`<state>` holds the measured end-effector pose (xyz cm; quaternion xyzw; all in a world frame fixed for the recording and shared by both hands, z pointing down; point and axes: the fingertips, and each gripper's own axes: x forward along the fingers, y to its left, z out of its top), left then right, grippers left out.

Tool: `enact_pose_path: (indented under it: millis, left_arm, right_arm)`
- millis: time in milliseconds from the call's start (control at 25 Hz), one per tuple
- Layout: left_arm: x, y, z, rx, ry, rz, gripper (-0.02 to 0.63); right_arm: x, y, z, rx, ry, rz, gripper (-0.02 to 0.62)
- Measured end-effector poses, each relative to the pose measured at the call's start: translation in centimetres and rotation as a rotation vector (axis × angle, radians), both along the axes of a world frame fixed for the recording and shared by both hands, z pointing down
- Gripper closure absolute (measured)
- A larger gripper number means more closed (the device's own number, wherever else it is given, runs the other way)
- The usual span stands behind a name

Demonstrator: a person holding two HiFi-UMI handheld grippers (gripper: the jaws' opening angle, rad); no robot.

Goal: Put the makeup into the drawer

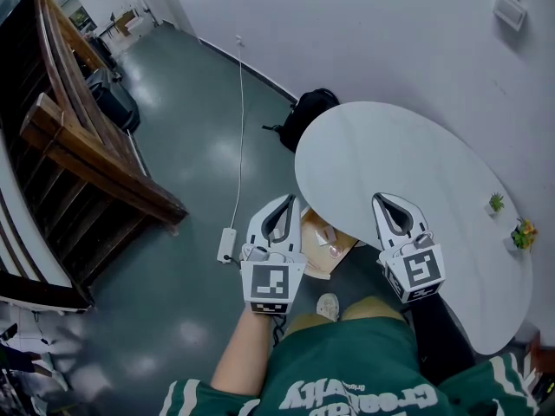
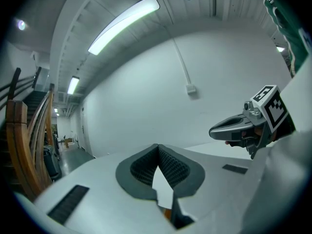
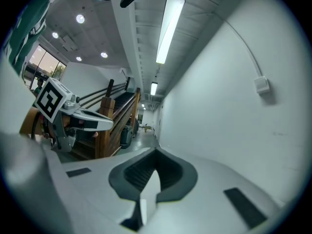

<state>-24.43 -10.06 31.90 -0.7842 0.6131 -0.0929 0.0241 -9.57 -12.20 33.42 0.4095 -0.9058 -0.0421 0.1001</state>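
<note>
Both grippers are held side by side and roughly level above the floor, at the near edge of a white oval table (image 1: 390,159). My left gripper (image 1: 291,199) is shut with nothing between its jaws; in the left gripper view its tips (image 2: 158,146) meet in front of a bare wall. My right gripper (image 1: 382,198) is also shut and empty, its tips (image 3: 157,151) closed together. Between and below them, a light wooden drawer or box (image 1: 314,263) pokes out from under the table, with a small pinkish thing (image 1: 334,250) in it. I cannot make out any makeup clearly.
Two small potted plants (image 1: 496,202) (image 1: 523,232) stand at the table's far right. A black backpack (image 1: 308,115) lies on the floor by the wall. A power strip (image 1: 227,243) with a white cable lies left of me. A wooden staircase (image 1: 78,163) fills the left.
</note>
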Motion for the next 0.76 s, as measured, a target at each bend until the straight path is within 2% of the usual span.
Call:
enact_pose_path:
  millis: [560,760]
  left_arm:
    - [-0.7,0.6,-0.2,0.012,0.005,-0.001,0.607]
    - [-0.9,1.1,0.0,0.011,-0.039,0.001,0.607]
  right_arm:
    - [-0.2,0.6,0.2,-0.014,0.005,-0.013,0.592]
    - [-0.5,1.4,0.3,-0.022,0.002,-0.038,0.592]
